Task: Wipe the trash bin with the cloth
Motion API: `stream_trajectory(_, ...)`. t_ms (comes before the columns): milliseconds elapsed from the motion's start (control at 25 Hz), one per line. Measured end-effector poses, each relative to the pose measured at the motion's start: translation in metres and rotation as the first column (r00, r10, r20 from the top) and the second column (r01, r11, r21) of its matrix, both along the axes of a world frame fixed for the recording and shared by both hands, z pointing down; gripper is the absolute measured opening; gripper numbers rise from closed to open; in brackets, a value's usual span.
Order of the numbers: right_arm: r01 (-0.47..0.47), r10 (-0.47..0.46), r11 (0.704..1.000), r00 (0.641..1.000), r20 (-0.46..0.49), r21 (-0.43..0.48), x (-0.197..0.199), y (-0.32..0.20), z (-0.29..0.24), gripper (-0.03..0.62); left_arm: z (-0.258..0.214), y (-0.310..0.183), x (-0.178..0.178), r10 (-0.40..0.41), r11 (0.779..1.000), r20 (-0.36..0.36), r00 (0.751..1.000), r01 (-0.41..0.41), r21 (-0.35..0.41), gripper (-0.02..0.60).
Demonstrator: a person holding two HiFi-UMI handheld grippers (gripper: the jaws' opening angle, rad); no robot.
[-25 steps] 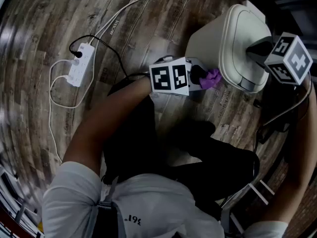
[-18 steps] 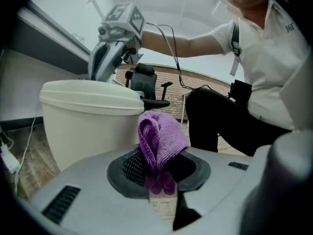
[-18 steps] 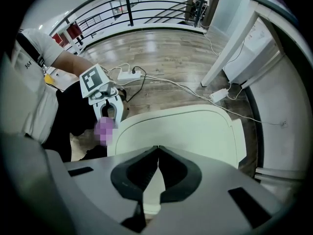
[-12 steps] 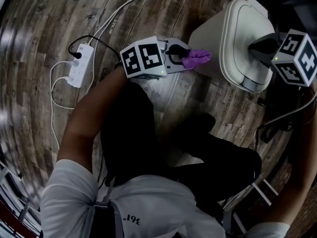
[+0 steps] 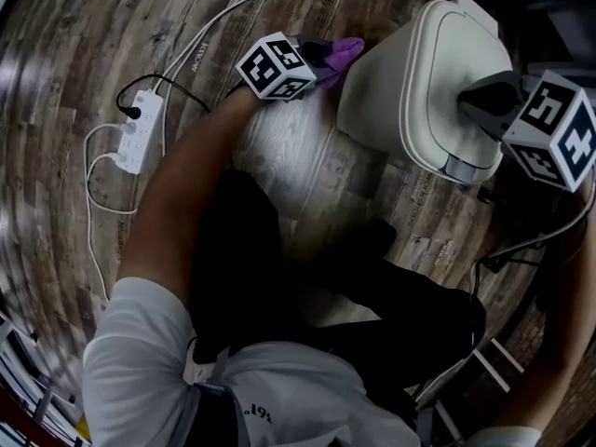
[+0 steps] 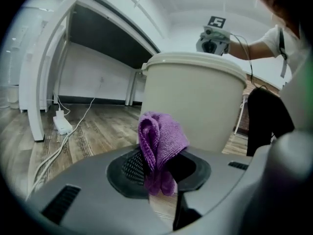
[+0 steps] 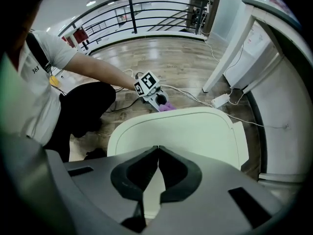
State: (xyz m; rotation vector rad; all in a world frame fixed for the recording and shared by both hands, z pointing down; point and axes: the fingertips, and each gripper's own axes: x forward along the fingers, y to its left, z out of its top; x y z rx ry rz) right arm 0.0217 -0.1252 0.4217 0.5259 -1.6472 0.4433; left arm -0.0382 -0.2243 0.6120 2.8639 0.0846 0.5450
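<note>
While the person's left arm stretches across a wood-plank floor [image 5: 74, 45] in the head view, the left gripper [image 5: 321, 56] holds a purple cloth [image 5: 345, 51] at the side wall of the cream trash bin [image 5: 372, 91]. The right gripper [image 5: 477, 99] points down over the bin's lid [image 5: 447, 54]. A white power strip [image 5: 138, 130] lies well apart on the boards, its cables trailing.

From the left gripper view, the jaws stand narrowly apart, pinched on the folded cloth [image 6: 159, 143], which bunches upward between them. The bin's wall [image 6: 205, 106] rises just behind it; whether cloth and wall touch cannot be told. A white desk [image 6: 41, 82] stands at left.

From the right gripper view, the jaws are pressed together with nothing between them, tips [image 7: 157, 151] above the closed lid [image 7: 205, 131]. Beyond the bin's far edge, the left gripper [image 7: 159, 102] and its cloth [image 7: 167, 107] show beside the bin, with a black railing [image 7: 132, 9] behind.
</note>
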Motion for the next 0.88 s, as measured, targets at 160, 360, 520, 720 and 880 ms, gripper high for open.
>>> stream_trajectory(160,0.037,-0.038,0.999,0.999,-0.019,-0.04,-0.002,-0.001,0.002,0.008,0.026,-0.02,0.024,-0.025,0.999,0.011,1.0,0.026,-0.024,0.095)
stream_trajectory(360,0.039,-0.038,0.999,0.998,0.049,-0.026,-0.003,-0.003,0.006,0.008,0.062,-0.041,0.038,-0.057,0.997,0.035,0.998,0.059,-0.058,0.095)
stream_trajectory(520,0.048,-0.046,0.999,0.997,0.053,-0.022,-0.002,-0.007,0.003,0.008,0.061,-0.046,0.055,-0.019,0.999,0.019,1.0,0.02,-0.041,0.095)
stream_trajectory(720,0.062,-0.064,0.998,0.994,0.092,0.024,-0.023,-0.017,-0.002,0.005,0.048,-0.035,0.069,0.044,0.999,-0.027,0.999,-0.045,-0.024,0.094)
stream_trajectory(880,0.092,-0.098,0.995,0.986,0.135,0.049,-0.024,-0.013,0.0,0.005,0.049,-0.026,0.063,0.079,0.997,-0.023,0.997,-0.079,-0.007,0.094)
